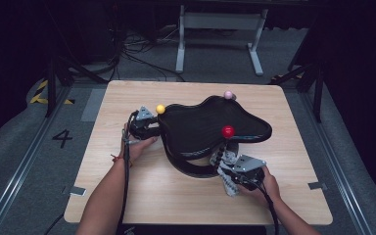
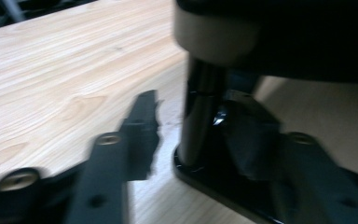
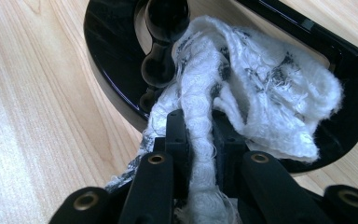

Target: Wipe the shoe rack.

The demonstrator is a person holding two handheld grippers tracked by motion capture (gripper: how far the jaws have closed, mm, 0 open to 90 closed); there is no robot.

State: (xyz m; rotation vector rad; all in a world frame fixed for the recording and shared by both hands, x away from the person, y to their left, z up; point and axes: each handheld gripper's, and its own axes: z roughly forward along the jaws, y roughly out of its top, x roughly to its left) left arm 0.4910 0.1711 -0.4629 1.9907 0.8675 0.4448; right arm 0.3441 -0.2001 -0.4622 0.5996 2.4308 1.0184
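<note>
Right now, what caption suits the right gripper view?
Right gripper clamps a white cloth against the glossy black stand.

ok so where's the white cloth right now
The white cloth is pinched in the right tool, near the table's right front in the high view, pressed against the black stand's base beside its post.

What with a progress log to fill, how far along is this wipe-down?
Done: the right gripper is shut on the white cloth. In hand: the cloth lies against the black stand's base, while the left gripper, jaws open, straddles its post. Left: seemingly most of the wiping; no cleaned patch shows.
</note>
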